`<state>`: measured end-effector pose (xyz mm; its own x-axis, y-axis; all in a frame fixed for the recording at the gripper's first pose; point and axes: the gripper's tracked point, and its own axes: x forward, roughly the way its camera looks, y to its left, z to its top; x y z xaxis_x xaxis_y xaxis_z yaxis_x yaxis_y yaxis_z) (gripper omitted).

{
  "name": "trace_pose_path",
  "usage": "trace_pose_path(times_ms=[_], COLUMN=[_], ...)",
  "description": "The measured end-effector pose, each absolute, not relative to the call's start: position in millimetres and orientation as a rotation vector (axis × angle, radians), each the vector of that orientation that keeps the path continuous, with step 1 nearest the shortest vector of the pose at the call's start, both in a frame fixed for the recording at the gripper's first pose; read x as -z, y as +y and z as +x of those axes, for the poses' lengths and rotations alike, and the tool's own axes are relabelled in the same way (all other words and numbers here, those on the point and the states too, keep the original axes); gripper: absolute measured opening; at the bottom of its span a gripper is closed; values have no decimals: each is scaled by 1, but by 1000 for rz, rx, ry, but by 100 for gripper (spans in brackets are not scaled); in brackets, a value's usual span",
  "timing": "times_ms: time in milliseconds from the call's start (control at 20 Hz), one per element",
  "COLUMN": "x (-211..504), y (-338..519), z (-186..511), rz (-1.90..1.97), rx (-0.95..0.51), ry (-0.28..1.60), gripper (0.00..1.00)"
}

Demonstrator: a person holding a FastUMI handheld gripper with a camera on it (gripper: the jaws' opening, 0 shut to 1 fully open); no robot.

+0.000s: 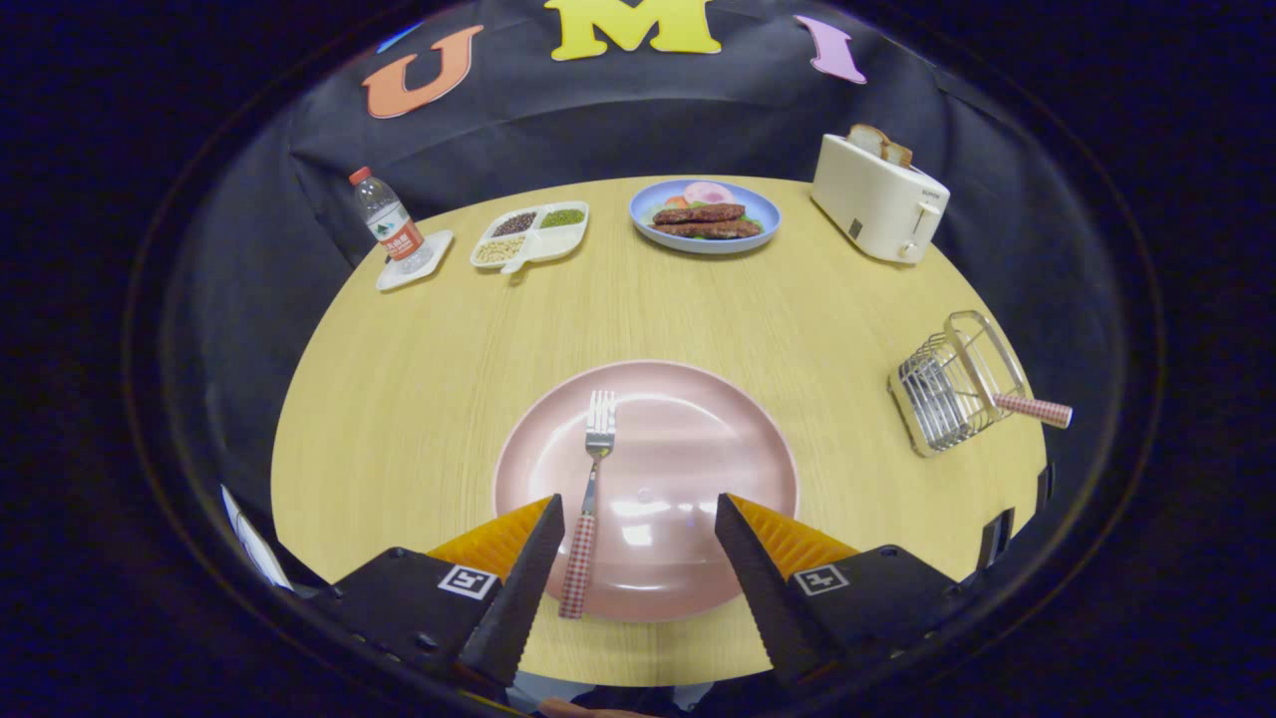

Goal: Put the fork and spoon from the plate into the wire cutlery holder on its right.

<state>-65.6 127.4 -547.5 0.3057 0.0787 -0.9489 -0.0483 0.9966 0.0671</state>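
At the near edge of the round pale wooden table (449,339), the two-finger gripper (638,511) with black serrated pads and orange backing hangs released, its fingers spread wide with nothing between them, poised over the near rim of the round pink plate (698,449). The steel fork with a red-and-white checked handle (588,499) lies on the left half of that plate, tines pointing far, the handle end reaching past the near rim and sitting just inside the left finger (528,568). Judgement: the fork is the step in hand, and it is off-centre in the opening; the gripper should shift left until the handle lies midway between the pads, then lower and close across the checked handle rather than the thin neck, where grip would be poorer. The plate is glossy, so the fork may skate if one pad touches first. To the right, well apart from the plate, the wire cutlery holder (947,389) lies tipped, with a second checked handle (1032,407), apparently the spoon, protruding from it to the right. The holder looks light and may shift on insertion; the fork should go in gently. At the far side stand a water bottle (391,221), a divided white dish (531,235), a blue food plate (705,214) and a cream toaster (877,197), all clear of the route.
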Motion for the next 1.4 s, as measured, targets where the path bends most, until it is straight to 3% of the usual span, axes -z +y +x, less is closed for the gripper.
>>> trace_pose_path(times_ms=[100,250,450,600,700,750,850,1400], x=[558,570,580,583,588,588,590,498], y=[136,148,146,155,155,156,153,99], z=[-75,-85,-86,-90,-93,-95,-93,-71], rz=[59,101,74,85,77,93,101,105], rx=[-65,-69,-50,-67,-61,-58,-48,-181], ry=[1268,1288,1275,1270,1280,1285,1295,1274], gripper=[90,79,50,49,42,17,10,5])
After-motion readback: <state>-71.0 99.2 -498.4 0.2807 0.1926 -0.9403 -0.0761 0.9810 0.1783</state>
